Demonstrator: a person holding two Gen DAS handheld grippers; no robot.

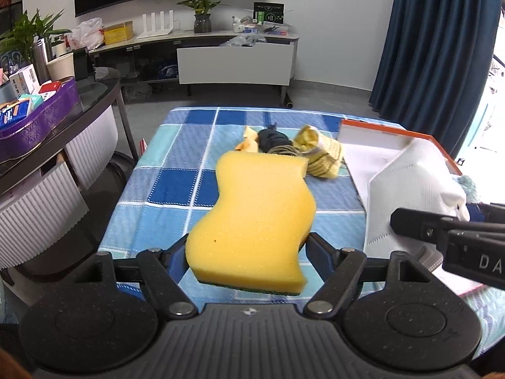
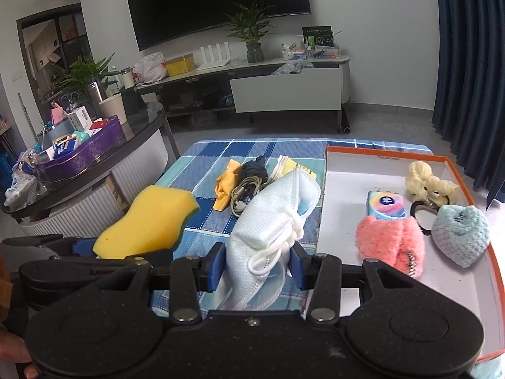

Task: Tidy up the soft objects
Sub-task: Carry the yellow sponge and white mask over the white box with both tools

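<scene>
My left gripper (image 1: 244,249) is shut on a yellow wavy sponge (image 1: 255,218), lifted above the blue checked cloth (image 1: 176,186). The same sponge (image 2: 148,221) shows at the left of the right wrist view. My right gripper (image 2: 257,267) is shut on a white face mask (image 2: 271,218) with looped ear cords, held beside the orange-rimmed white tray (image 2: 347,287). In the left wrist view the mask (image 1: 410,189) hangs over the tray (image 1: 372,145). In the tray lie a pink fuzzy piece (image 2: 391,243), a light blue knitted heart (image 2: 460,237), a tissue pack (image 2: 386,205) and a cream scrunchie (image 2: 426,183).
At the far side of the cloth sit a yellow cloth bow (image 2: 225,189), a dark fabric ball (image 2: 252,170), a coiled grey cable (image 2: 244,194) and a yellow striped cloth (image 1: 322,154). A dark round table (image 2: 94,164) with a purple tray (image 2: 85,154) stands left.
</scene>
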